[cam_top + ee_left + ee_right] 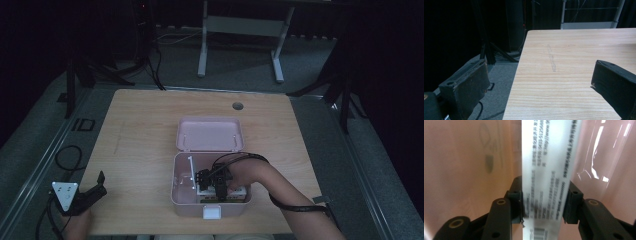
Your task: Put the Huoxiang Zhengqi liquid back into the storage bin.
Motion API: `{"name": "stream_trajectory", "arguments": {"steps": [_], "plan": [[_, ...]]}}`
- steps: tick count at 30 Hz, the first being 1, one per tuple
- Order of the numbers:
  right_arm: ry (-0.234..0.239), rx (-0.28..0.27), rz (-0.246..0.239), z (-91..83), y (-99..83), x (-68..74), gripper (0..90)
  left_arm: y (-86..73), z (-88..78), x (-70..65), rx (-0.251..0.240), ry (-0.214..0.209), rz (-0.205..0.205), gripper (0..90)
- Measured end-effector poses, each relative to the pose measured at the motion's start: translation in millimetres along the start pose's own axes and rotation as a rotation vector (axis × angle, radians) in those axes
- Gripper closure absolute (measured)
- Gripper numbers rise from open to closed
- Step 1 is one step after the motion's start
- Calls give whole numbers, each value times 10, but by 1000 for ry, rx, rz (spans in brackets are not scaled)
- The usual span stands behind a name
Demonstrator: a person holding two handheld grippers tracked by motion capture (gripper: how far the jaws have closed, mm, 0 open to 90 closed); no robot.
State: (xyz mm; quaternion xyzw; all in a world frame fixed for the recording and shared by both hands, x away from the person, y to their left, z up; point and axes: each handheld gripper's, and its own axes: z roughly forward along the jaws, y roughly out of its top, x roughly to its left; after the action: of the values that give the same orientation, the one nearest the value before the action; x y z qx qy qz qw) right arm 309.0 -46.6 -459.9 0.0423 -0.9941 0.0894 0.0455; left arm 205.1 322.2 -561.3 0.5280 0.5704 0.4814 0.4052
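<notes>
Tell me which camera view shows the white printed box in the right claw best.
The right gripper view: the white printed box stands close up between the right claw, its text and barcode visible though blurred. The high view gives small white glimpses of it inside the pink case, under the hand.

A light wooden table with a round cable hole near its far edge carries an open pink box at its near middle, the lid lying flat behind it, and a faint pale streak marks its left part.
</notes>
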Motion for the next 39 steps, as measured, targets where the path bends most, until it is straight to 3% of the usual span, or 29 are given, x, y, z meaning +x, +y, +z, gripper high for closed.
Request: {"name": "stream_trajectory", "arguments": {"steps": [5,14,18,22,30,36,39], "plan": [[5,-42,4,-168,-71,22,539,0,4,0,2,0,2,16],[-25,-115,23,-483,-242,29,466,0,3,-1,2,0,3,16],[-40,-144,47,-578,-326,14,397,0,3,-3,5,-1,6,17],[-58,-210,91,-702,-467,-31,322,0,5,-4,5,1,5,16],[-85,-275,125,-805,-695,-52,171,0,6,-5,7,0,6,16],[-107,-319,136,-843,-885,-68,138,0,4,-4,7,-1,6,16],[-121,-360,150,-838,-1070,-92,138,0,7,-8,8,-1,7,16]]}}
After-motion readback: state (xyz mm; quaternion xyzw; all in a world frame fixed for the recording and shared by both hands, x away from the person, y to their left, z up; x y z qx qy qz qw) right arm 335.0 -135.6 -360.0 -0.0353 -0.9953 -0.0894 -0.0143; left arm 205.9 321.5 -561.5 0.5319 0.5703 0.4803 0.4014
